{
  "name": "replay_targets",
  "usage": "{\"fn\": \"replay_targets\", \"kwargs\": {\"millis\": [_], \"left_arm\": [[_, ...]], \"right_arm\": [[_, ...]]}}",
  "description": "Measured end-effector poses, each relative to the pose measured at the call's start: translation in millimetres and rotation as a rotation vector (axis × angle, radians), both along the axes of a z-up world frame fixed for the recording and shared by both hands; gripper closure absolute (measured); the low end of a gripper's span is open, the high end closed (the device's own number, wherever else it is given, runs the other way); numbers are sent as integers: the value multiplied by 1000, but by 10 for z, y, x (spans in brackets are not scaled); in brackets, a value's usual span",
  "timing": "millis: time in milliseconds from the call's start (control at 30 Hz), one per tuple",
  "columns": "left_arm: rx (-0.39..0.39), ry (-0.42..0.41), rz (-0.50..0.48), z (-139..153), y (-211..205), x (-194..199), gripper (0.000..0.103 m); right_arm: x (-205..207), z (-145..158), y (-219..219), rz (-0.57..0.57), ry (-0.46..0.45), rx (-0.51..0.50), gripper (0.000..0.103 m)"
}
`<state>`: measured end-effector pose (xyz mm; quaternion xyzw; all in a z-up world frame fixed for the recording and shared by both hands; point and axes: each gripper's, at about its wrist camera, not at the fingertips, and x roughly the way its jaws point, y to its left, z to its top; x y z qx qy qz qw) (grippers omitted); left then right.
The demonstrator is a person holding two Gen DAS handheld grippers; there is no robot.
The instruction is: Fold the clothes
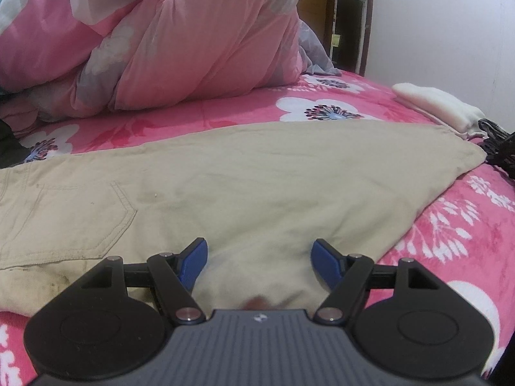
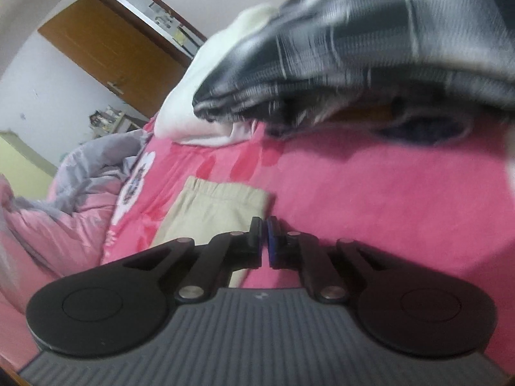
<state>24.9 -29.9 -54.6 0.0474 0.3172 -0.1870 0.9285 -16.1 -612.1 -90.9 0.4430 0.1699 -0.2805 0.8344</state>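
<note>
Beige trousers [image 1: 257, 177] lie flat across the pink floral bedsheet [image 1: 457, 225], back pocket [image 1: 74, 215] at the left. My left gripper [image 1: 259, 244] hovers over their near edge, open, its blue pads wide apart with only cloth below them. In the right wrist view one trouser end [image 2: 212, 209] shows with its hem toward a plaid garment. My right gripper [image 2: 264, 225] is shut at the hem's right corner. Whether cloth is pinched between its fingers is hidden.
A bunched pink quilt [image 1: 193, 32] fills the far side of the bed. A folded white garment [image 1: 434, 103] and a dark plaid garment [image 2: 354, 48] lie near the trouser end. A wooden door [image 2: 112, 48] and a white wall stand behind.
</note>
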Motion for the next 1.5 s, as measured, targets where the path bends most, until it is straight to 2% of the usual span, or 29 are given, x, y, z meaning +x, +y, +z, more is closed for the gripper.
{"fn": "replay_targets", "kwargs": {"millis": [67, 233, 333, 467, 567, 700, 833, 967, 1200, 1500], "left_arm": [[1, 1, -3, 1, 3, 0, 30], [1, 5, -5, 13, -1, 2, 29], [1, 6, -3, 21, -5, -2, 29], [0, 7, -1, 30, -11, -6, 29], [-1, 8, 1, 36, -13, -5, 29], [2, 11, 5, 43, -12, -9, 28], [9, 21, 18, 61, -19, -14, 25], [21, 38, 25, 96, -46, 0, 23], [14, 57, 36, 103, -28, 30, 22], [20, 57, 49, 103, -37, 13, 21]], "right_arm": [[10, 125, 137, 39, 38, -89, 98], [403, 366, 584, 282, 119, -312, 98], [709, 308, 780, 429, 201, -417, 98], [783, 126, 707, 503, 301, -533, 103], [620, 227, 551, 432, 354, -556, 102], [435, 449, 621, 444, 323, -591, 98], [465, 539, 1053, 576, 246, -640, 98], [574, 361, 1394, 669, 259, -649, 97], [562, 158, 1333, 643, 257, -562, 95], [548, 113, 1379, 643, 259, -581, 95]]}}
